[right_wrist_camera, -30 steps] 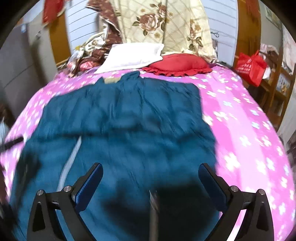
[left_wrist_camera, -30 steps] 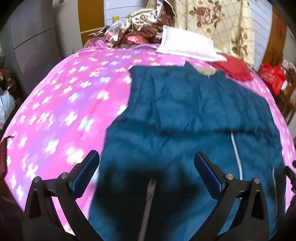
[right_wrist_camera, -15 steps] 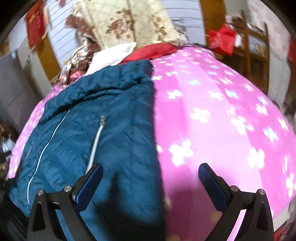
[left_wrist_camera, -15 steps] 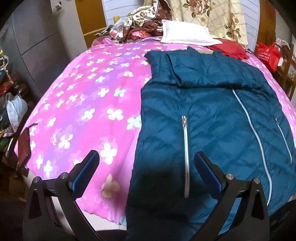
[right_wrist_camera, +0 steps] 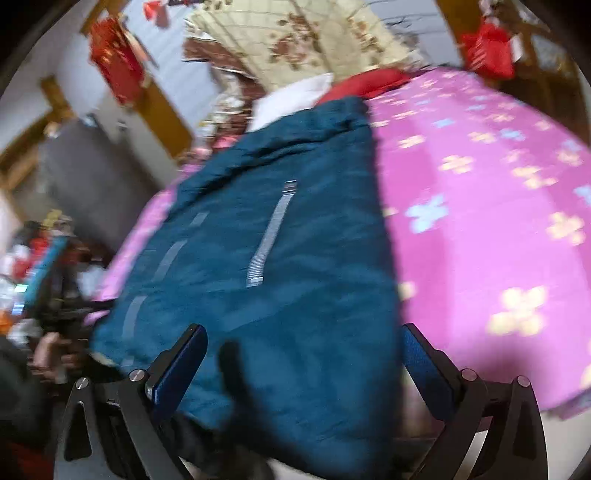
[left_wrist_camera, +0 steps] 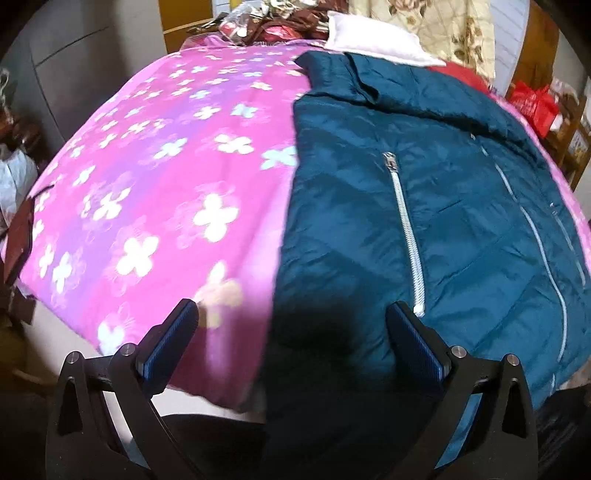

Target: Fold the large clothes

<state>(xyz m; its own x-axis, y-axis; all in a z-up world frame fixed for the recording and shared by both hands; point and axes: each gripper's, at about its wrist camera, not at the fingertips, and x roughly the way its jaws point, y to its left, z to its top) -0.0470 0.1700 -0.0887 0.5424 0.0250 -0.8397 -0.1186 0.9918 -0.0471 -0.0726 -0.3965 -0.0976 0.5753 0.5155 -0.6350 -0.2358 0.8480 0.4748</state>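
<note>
A large dark teal quilted jacket (left_wrist_camera: 424, 192) lies flat on a pink flowered bedspread (left_wrist_camera: 155, 177), front up, with silver zippers (left_wrist_camera: 404, 229) showing. Its hem hangs over the bed's near edge. My left gripper (left_wrist_camera: 291, 332) is open and empty, above the jacket's lower left corner at the bed edge. My right gripper (right_wrist_camera: 303, 354) is open and empty, above the jacket's (right_wrist_camera: 280, 236) lower right part; this view is tilted and blurred. The jacket's collar end lies far, near the pillows.
A white pillow (left_wrist_camera: 373, 40) and a red cushion (right_wrist_camera: 369, 83) lie at the head of the bed, with a floral quilt (right_wrist_camera: 314, 33) behind. A red bag (left_wrist_camera: 533, 105) sits on furniture at the right. Clutter stands at the left (right_wrist_camera: 40, 258).
Both grippers have pulled back toward the near edge of the bed and spread apart. The jacket now lies with its zippered front up, hem over the edge. The right view has tilted.
</note>
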